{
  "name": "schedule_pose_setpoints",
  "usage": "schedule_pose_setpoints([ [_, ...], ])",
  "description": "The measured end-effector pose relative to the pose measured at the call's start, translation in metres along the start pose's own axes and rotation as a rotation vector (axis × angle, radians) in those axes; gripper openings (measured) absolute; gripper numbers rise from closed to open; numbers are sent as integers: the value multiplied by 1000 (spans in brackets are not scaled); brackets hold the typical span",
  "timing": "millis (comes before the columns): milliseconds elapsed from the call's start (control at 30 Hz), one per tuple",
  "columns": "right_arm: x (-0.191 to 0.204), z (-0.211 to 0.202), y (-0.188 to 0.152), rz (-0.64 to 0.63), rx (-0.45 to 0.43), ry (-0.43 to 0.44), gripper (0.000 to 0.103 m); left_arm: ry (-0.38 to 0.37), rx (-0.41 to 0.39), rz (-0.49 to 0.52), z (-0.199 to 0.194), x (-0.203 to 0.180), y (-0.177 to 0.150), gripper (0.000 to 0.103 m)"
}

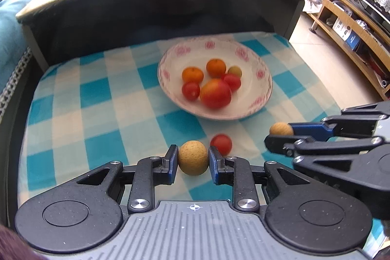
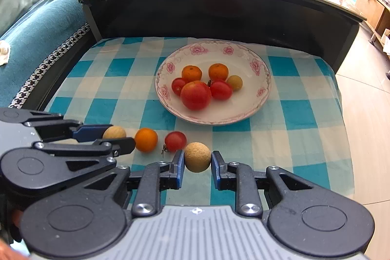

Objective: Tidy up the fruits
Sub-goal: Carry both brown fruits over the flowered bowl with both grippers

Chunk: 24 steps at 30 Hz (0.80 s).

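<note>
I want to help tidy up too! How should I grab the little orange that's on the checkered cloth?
Pinch the loose orange across its round middle, coming straight down from above. It is a smooth ball, so any pair of opposite sides would probably do. A cherry tomato sits close on one side, so put the fingers on the near and far sides, where the cloth looks bare.

Dark coffee table [image 2: 219, 9] in sunlight; teal sofa [image 2: 48, 16] to its left, wooden shelving [image 1: 346, 23] right, over tiled floor [image 2: 365, 79].
</note>
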State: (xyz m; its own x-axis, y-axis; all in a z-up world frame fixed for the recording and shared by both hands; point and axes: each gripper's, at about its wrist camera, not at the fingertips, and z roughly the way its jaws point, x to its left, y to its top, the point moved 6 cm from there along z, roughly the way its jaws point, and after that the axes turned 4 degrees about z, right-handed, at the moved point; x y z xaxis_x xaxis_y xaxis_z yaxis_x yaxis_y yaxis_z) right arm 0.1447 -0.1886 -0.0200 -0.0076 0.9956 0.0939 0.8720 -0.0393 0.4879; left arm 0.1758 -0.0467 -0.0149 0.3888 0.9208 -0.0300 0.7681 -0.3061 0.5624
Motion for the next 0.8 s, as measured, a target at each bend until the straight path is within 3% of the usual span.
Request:
schedule_pose_setpoints([
  [800,-20,32,55,-20,17,-20,27,-19,7,-5,37,10,50,34],
])
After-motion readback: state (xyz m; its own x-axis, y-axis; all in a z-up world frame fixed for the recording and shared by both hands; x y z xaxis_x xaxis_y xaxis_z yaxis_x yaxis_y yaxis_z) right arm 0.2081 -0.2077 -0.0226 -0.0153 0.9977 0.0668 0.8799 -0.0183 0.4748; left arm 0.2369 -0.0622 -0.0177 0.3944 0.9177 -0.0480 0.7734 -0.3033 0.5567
